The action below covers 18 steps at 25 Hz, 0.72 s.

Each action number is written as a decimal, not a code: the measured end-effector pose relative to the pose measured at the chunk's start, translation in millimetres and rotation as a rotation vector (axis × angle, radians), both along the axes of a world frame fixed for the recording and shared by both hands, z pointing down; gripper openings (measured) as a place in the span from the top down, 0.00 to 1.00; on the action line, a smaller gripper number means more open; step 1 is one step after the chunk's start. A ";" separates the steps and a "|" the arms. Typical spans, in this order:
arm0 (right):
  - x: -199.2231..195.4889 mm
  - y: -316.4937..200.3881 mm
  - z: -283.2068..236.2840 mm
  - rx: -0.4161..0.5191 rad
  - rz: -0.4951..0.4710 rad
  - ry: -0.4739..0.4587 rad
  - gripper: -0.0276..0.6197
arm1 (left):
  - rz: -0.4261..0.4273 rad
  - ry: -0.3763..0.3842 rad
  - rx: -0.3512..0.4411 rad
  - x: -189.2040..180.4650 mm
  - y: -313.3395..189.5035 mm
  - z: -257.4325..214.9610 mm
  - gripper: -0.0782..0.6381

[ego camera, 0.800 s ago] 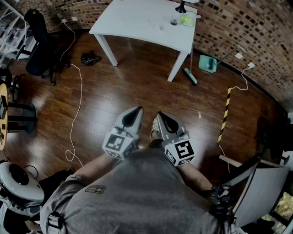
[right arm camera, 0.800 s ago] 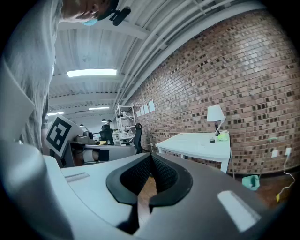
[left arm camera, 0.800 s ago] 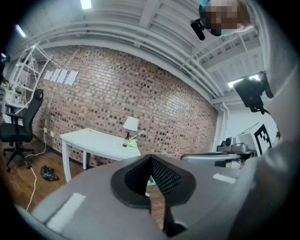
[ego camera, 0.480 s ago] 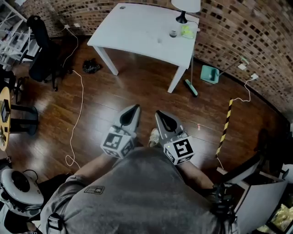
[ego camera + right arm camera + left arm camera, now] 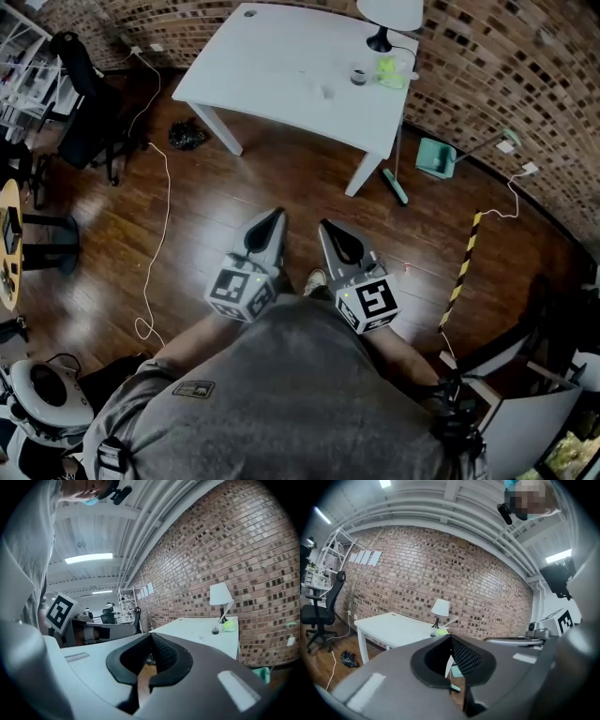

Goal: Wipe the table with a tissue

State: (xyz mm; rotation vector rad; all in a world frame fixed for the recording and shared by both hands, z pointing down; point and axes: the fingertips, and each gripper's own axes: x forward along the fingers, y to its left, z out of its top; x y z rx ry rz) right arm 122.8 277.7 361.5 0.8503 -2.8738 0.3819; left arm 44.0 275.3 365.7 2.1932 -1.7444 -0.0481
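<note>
The left tool [image 5: 272, 221] is fully closed and holds nothing. The right tool [image 5: 328, 230], just beside it at 3 o'clock, also has its jaws together and empty. Both hang over the wooden floor [image 5: 234, 197]. The white bench [image 5: 272, 56] stands well apart at 12 o'clock, with a lamp [image 5: 389, 14] at its 1 o'clock corner.

Counting off: one white table [image 5: 272, 66]. At its far right corner, one lamp [image 5: 388, 13], one small dark cup [image 5: 358, 77], one yellow-green lump [image 5: 389, 67]. Down on the floor, one teal dustpan [image 5: 435, 157], one brush [image 5: 395, 186], one black bag [image 5: 187, 136], one yellow-and-black strip [image 5: 461, 270], two white cables [image 5: 164, 206]. One black office chair [image 5: 80, 94]. Two grippers: left gripper [image 5: 272, 220], right gripper [image 5: 328, 230].
</note>
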 end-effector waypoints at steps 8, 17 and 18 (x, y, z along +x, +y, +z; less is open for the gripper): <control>-33.3 -72.1 29.3 -0.022 0.067 0.038 0.94 | 0.039 0.029 -0.005 -41.7 -76.3 26.4 0.89; -108.0 -191.8 43.7 -0.061 0.188 0.130 0.94 | 0.167 0.028 -0.013 -121.4 -200.5 31.1 0.89; -116.1 -203.6 43.5 -0.063 0.202 0.134 0.94 | 0.185 0.027 -0.014 -128.7 -212.6 30.8 0.89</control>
